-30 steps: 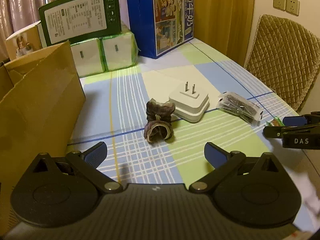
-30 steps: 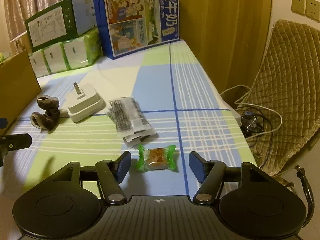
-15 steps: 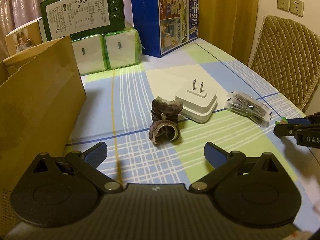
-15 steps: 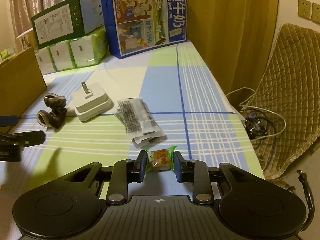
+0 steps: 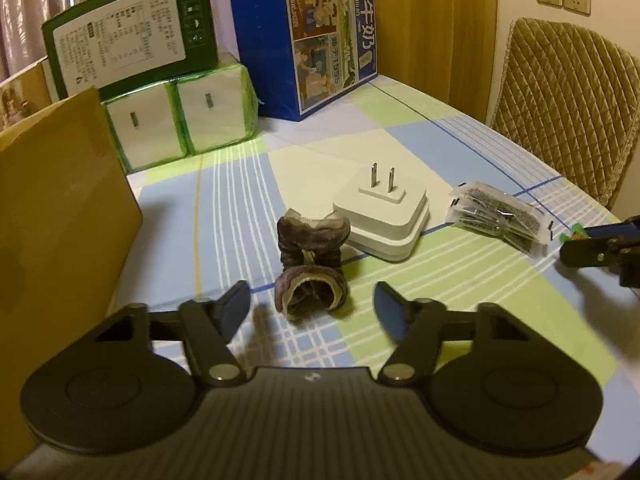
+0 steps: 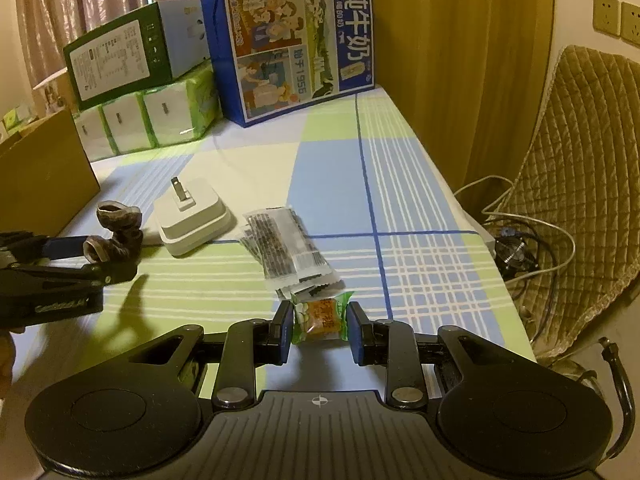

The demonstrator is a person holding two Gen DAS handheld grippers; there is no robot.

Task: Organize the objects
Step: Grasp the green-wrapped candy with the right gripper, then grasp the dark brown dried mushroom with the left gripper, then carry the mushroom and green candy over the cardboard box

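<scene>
My right gripper (image 6: 319, 322) is shut on a green-wrapped snack (image 6: 319, 316), held just above the checked tablecloth. My left gripper (image 5: 312, 304) is open, its blue-padded fingers on either side of a dark purple rolled fabric piece (image 5: 311, 264), which lies on the cloth; the pads are apart from it. A white plug adapter (image 5: 384, 212) with prongs up sits just behind the fabric. A clear packet with dark print (image 5: 498, 218) lies to its right. In the right wrist view the left gripper (image 6: 96, 256) shows at the left beside the fabric (image 6: 118, 234), adapter (image 6: 192, 216) and packet (image 6: 286, 248).
A brown cardboard box (image 5: 52, 216) stands at the left. Tissue packs (image 5: 176, 124), a green box (image 5: 128, 28) and a blue milk carton box (image 5: 308, 32) line the back. A quilted chair (image 6: 580, 184) and cables (image 6: 516, 248) are off the table's right edge.
My right gripper closed on the green snack and lifted it slightly. My left gripper moved forward and narrowed, so its fingers now flank the purple fabric.
</scene>
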